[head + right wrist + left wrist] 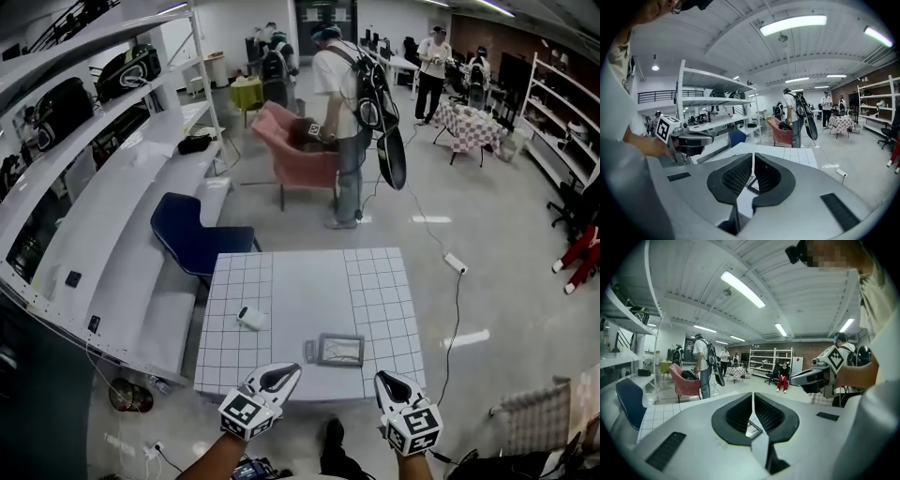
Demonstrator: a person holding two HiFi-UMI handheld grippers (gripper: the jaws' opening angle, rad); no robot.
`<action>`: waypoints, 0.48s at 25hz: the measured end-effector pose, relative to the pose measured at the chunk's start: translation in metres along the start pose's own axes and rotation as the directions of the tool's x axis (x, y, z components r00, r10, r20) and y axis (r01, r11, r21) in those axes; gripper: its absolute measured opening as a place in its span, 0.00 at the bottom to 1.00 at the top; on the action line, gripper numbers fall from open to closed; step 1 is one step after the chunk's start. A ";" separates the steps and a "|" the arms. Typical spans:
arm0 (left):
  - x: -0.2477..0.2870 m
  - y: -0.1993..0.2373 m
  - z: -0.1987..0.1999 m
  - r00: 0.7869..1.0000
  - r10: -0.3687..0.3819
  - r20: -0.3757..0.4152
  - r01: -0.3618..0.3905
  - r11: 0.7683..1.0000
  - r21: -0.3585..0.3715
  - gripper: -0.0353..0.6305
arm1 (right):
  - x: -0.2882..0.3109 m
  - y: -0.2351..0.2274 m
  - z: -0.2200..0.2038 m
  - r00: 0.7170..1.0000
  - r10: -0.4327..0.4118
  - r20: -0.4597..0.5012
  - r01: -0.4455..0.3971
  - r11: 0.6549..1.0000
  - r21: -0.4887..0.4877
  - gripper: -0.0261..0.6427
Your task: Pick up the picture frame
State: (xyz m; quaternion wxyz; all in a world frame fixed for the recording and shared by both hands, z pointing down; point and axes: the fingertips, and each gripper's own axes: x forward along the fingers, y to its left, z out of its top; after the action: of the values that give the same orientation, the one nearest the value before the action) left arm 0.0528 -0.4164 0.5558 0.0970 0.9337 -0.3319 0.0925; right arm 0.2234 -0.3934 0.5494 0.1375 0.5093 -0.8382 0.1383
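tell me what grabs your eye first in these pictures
A white gridded table fills the middle of the head view, a picture frame lying near its front edge. The left gripper and right gripper, both shut and empty, hover at that edge either side of the frame. Behind, a person with a backpack stands by a pink armchair.

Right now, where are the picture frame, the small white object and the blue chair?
picture frame (339,350): head view, centre of its pane.
small white object (250,319): head view, its top.
blue chair (200,241): head view, its middle.

Bright, even light from ceiling strip lamps (743,289); strong fisheye curvature, dark corners, soft shadows.
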 end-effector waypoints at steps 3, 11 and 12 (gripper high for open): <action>0.039 0.021 -0.024 0.998 0.020 -0.054 -0.023 0.999 -0.039 0.09 | 0.039 -0.030 -0.026 0.997 0.003 -0.073 -0.001 1.000 0.024 0.08; 0.117 0.070 -0.112 0.969 0.065 -0.236 -0.102 0.984 -0.148 0.09 | 0.124 -0.083 -0.101 0.967 0.045 -0.251 -0.020 0.995 0.100 0.08; 0.124 0.075 -0.123 0.964 0.069 -0.256 -0.113 0.981 -0.159 0.09 | 0.134 -0.087 -0.109 0.961 0.053 -0.270 -0.024 0.994 0.108 0.08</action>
State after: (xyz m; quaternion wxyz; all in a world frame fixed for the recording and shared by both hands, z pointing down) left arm 0.0864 -0.5181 0.7130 0.2139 0.8865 -0.3665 0.1847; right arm 0.2515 -0.5003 0.7082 0.2221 0.4755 -0.8127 0.2532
